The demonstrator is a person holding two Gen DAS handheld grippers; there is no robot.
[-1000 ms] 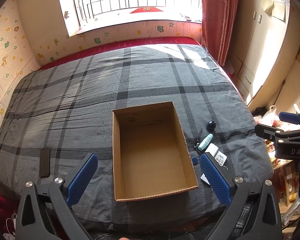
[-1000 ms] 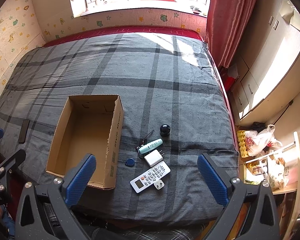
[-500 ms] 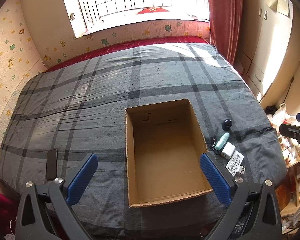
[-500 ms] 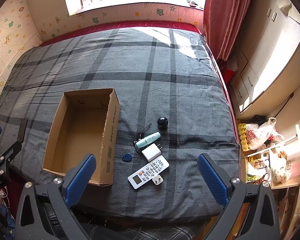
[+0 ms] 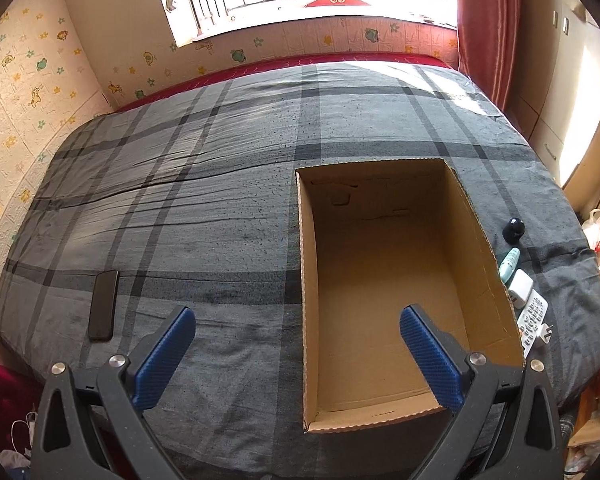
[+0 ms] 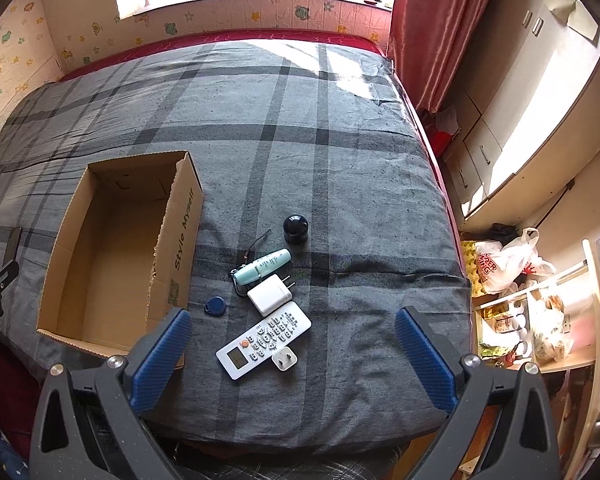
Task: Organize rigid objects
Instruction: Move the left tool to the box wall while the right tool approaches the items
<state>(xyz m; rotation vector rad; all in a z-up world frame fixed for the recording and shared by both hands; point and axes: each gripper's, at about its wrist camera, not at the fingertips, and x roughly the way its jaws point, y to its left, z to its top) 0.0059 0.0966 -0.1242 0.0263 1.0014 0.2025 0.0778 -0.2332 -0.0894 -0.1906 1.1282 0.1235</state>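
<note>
Leftward swung left tongs (image 5: 296,340); box (image 6: 186,216) reads "Style Mysell" (green)

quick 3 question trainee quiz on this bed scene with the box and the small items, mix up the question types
1. True or false: the cardboard box already holds the remote control.
2. Multiple choice: in the right wrist view, which item lies nearest the box? A) black round object B) blue key fob C) small white plug
3. Fill in: the left gripper and right gripper both have their jaws ____.

Key:
1. False. The box shows nothing inside; the remote lies on the blanket.
2. B
3. Open, holding nothing.
</note>
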